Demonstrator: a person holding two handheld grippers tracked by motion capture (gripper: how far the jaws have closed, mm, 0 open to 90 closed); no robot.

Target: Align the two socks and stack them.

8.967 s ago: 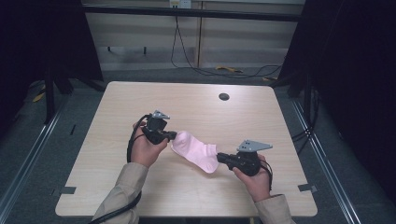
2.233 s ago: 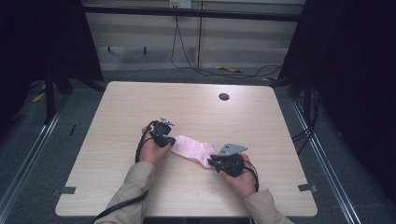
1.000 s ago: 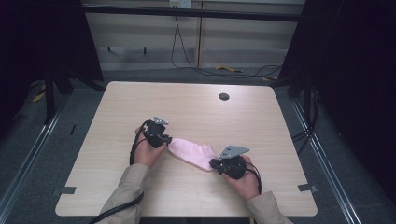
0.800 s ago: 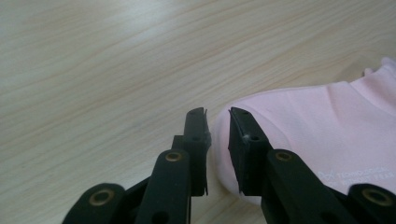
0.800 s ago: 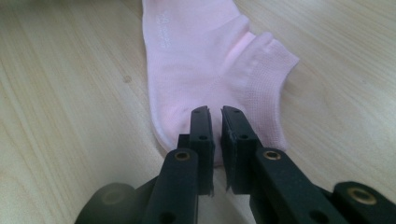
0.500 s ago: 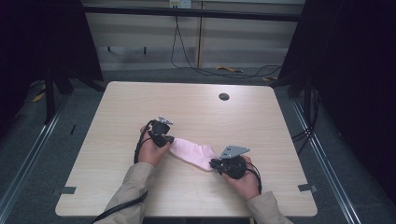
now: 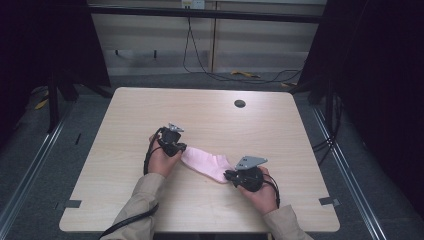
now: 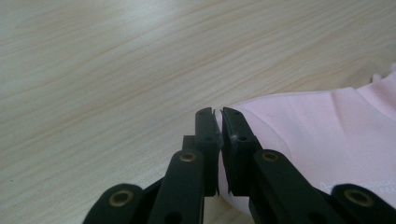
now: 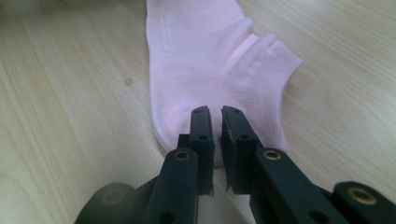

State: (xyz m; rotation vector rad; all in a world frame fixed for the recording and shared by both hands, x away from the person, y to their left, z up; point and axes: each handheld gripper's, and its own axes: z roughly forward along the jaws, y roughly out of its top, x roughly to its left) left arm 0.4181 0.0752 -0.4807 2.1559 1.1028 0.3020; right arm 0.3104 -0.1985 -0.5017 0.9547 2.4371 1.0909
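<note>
Since half a second ago little has shifted: pink sock [image 7: 209,164] flat on table [image 7: 280,130], left gripper [image 8: 218,122] and right gripper [image 9: 215,122] fingers each pinching an end, likely set for release.

light wood table [image 7: 150,107] with just a pink sock [image 7: 207,163] lying flat near the front, small dark round hole [image 7: 240,103] toward the back

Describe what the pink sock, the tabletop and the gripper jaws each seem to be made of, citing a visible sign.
Pink sock: soft knitted fabric, probably cotton blend; ribbed cuff and fine knit texture show, matte.
Tabletop: pale wood or wood-look laminate; printed-looking grain lines, smooth, slight sheen.
Jaws of the left hand-held gripper and right hand-held gripper: matte black, likely plastic, with brass-coloured pins at the joints.
</note>
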